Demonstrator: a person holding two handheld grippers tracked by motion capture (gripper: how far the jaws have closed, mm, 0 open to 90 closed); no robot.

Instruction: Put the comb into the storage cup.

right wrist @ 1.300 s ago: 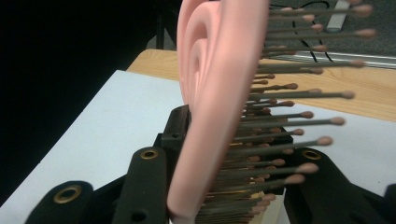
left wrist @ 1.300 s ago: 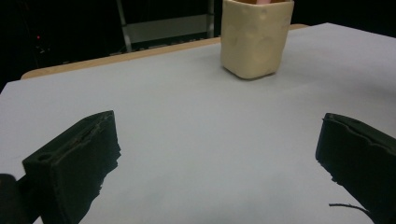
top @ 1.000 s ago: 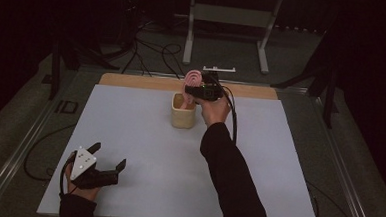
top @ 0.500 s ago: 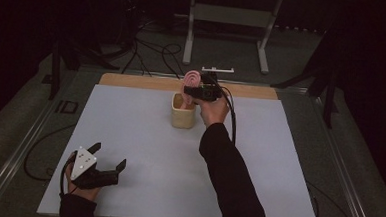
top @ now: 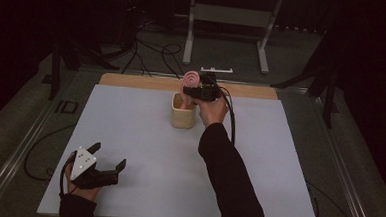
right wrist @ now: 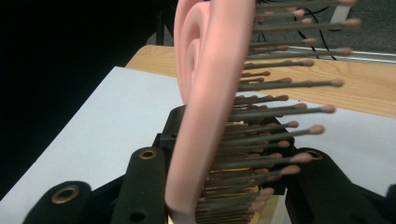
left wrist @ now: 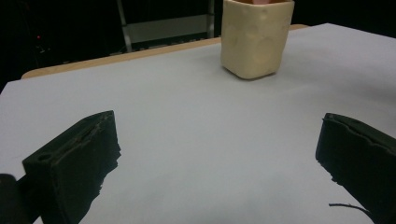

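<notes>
While right gripper [top: 194,91] clamps pink hairbrush [top: 191,80] over cup [top: 182,116] nr far edge, left gripper [top: 109,156] released, mat [top: 144,136] roomy.

In the left gripper view we see our left gripper [left wrist: 217,158] low over the pale grey table mat [left wrist: 187,121], its black jaws standing wide apart at seven and four o'clock with bare mat between them. At one o'clock stands a cream square cup [left wrist: 256,39], upright, well apart from the jaws. A wooden table edge [left wrist: 116,57] runs behind at eleven o'clock.
</notes>
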